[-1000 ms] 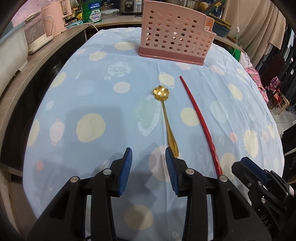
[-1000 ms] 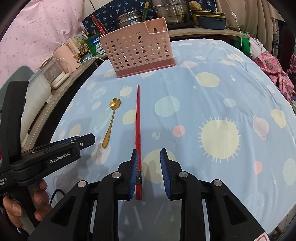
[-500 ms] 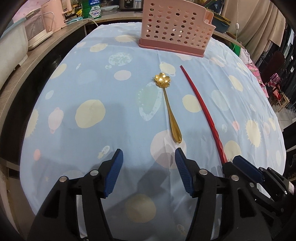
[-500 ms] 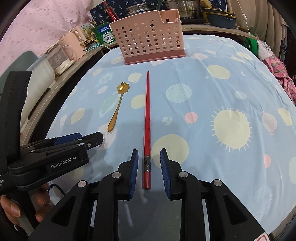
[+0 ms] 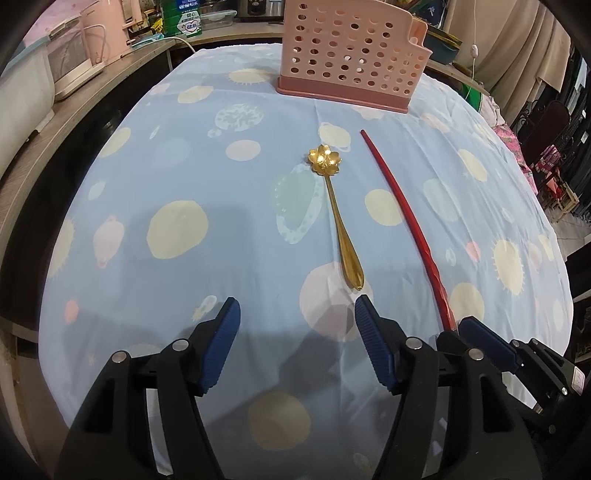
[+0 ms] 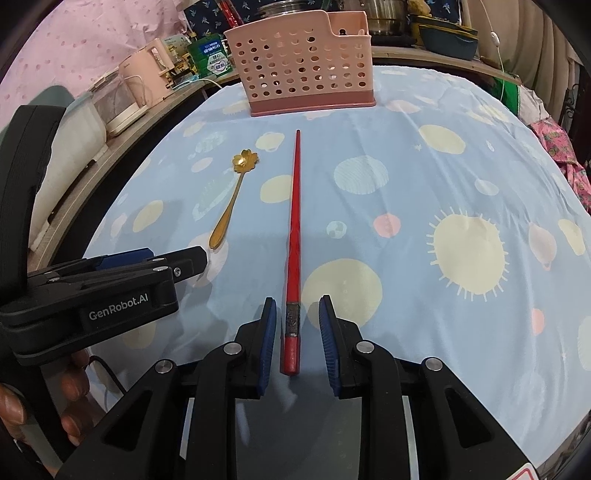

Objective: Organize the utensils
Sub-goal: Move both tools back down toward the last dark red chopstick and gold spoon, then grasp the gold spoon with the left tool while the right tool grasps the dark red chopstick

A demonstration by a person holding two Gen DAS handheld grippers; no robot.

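A gold spoon [image 5: 334, 210] with a flower-shaped bowl lies on the blue patterned tablecloth; it also shows in the right wrist view [image 6: 231, 199]. A red chopstick [image 5: 404, 218] lies to its right, also in the right wrist view [image 6: 293, 236]. A pink perforated utensil basket [image 5: 351, 55] stands at the far side, also in the right wrist view [image 6: 303, 70]. My left gripper [image 5: 295, 317] is wide open just short of the spoon's handle end. My right gripper [image 6: 295, 314] is open, its pads on either side of the chopstick's near end, not touching.
Kitchen appliances and containers [image 5: 74, 62] stand on a wooden counter to the left. Pots and bowls [image 6: 436, 33] sit behind the basket. The table edge drops off at right, with pink cloth [image 6: 561, 155] beyond. The left gripper's body [image 6: 92, 288] sits left of the right gripper.
My left gripper has opened wider and drawn back from the spoon handle. My right gripper has drawn back along the chopstick to its near end and opened a little.
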